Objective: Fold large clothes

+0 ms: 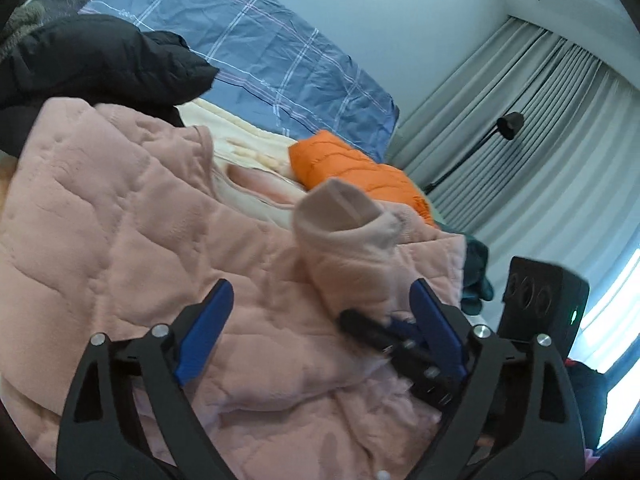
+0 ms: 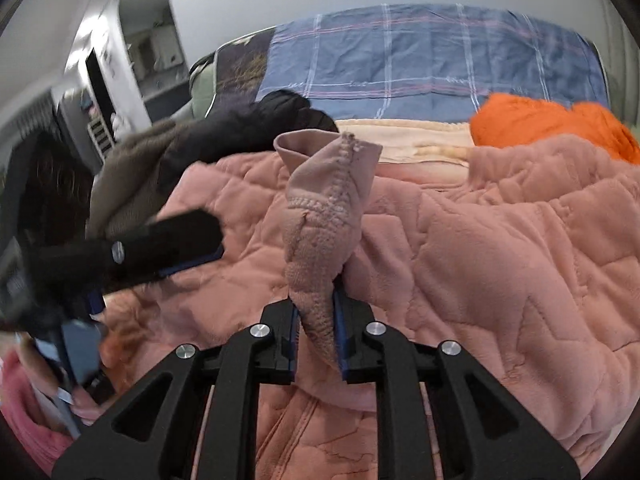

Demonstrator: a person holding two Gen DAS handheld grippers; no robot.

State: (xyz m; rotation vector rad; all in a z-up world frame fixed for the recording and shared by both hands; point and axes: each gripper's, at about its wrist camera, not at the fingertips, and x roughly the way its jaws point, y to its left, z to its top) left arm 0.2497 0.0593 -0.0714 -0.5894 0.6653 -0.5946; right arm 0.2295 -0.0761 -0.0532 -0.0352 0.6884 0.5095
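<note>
While the right tongs [image 2: 316, 332] pinch the sleeve cuff [image 2: 328, 200] of the pink quilted jacket [image 2: 500, 248] between their blue pads, the cuff stands up above them, its ribbed end open toward the far side of the bed. The jacket lies spread over the near part of the bed, covering most of what both cameras see. The left tongs [image 1: 320, 316] hang over the jacket with their jaws wide apart and nothing between them; the cloth lies below the blue fingers [image 1: 208, 332]. In the left wrist view the right tongs show just beside the left ones, at the base of the raised sleeve. A black coat [image 1: 100, 64] lies at the far left of the bed, touching the jacket's edge. An orange puffer garment [image 1: 352, 168] sits toward the far right, past the jacket. A blue checked cover [image 2: 432, 64] runs along the far edge of the bed, with a cream blanket [image 2: 408, 136] between it and the jacket.
</note>
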